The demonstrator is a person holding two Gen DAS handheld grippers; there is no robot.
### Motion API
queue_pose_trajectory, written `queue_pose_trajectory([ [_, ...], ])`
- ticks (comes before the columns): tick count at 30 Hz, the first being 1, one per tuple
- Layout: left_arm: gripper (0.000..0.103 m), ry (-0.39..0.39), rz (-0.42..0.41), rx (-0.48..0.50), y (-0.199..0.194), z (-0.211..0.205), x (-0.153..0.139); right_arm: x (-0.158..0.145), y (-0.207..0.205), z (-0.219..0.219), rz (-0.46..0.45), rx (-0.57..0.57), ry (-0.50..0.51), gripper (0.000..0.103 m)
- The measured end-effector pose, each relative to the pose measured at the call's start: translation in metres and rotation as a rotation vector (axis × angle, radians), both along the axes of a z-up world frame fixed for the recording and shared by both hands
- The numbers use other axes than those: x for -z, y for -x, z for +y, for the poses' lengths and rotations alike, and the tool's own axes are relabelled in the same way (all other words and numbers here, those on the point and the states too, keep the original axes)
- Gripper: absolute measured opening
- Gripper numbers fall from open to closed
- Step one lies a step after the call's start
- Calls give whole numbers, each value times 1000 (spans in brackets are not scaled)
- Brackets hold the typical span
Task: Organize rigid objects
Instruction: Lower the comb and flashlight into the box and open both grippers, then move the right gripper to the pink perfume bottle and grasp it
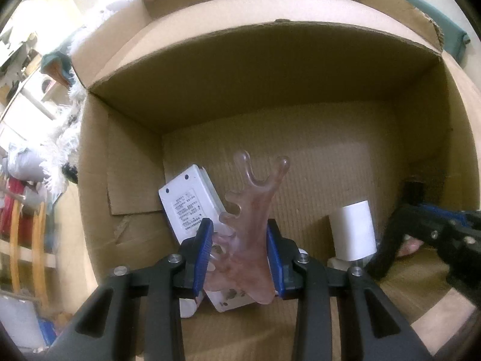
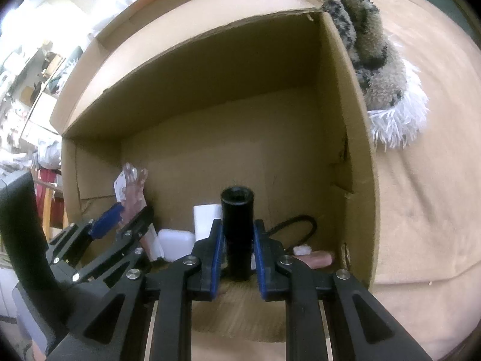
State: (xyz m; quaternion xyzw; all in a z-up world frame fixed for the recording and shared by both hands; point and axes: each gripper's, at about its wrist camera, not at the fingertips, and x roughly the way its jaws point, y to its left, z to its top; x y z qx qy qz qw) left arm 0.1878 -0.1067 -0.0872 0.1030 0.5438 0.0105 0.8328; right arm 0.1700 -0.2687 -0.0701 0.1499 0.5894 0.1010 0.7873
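Left gripper [image 1: 239, 255]: blue pads pinched onto the lower half of a translucent pink scraping tool [image 1: 249, 225], a flat plate with forked prongs standing up toward 12 o'clock. Looks like resin or stone: stiff, light, glossy, so likely slippery and apt to chip if dropped. You hold it across the flat's edges; a grip lower on the broad body should pivot less than one on the notched waist.

Right gripper [image 2: 238, 240]: jaws closed to a narrow gap on a black cylinder [image 2: 237, 228], matte, hollow-ended, held upright at mid-length. Probably rigid and light; its round side could roll between the pads.

Both tools sit inside the cardboard box [image 1: 270, 96], which lies open toward you; corrugated floor, dull brown walls.

Already in the box: a white adapter brick [image 1: 186, 207] with a printed label at 10 o'clock behind the scraper, a white cylinder-shaped block [image 1: 353, 228] at 3 o'clock, a black cable loop [image 2: 296, 225] at 2 o'clock of the right gripper.
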Motion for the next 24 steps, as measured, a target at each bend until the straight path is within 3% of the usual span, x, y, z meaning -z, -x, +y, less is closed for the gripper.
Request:
queue_pose_trajectory([
  [5,33,18,17,4,-2,1,-2,-7,1,-6,-27,13,-23,22],
  [6,42,19,13,8,-1,0,-5,-9,1,-7,-32,17,-36,25],
  [7,49,14,7,13,-1,-1,-8,-12,1,-9,-43,21,-55,34],
  [8,64,8,-3,14,0,-2,-11,-15,0,-10,-56,26,-65,53],
  [10,70,2,-49,19,5,-5,-22,-25,2,-14,-100,45,-72,76],
  [16,70,15,-78,25,14,-4,-42,-44,7,-24,-175,68,-110,76],
  [24,70,71,-96,-43,38,32,-65,-48,27,-28,-198,79,-113,77],
])
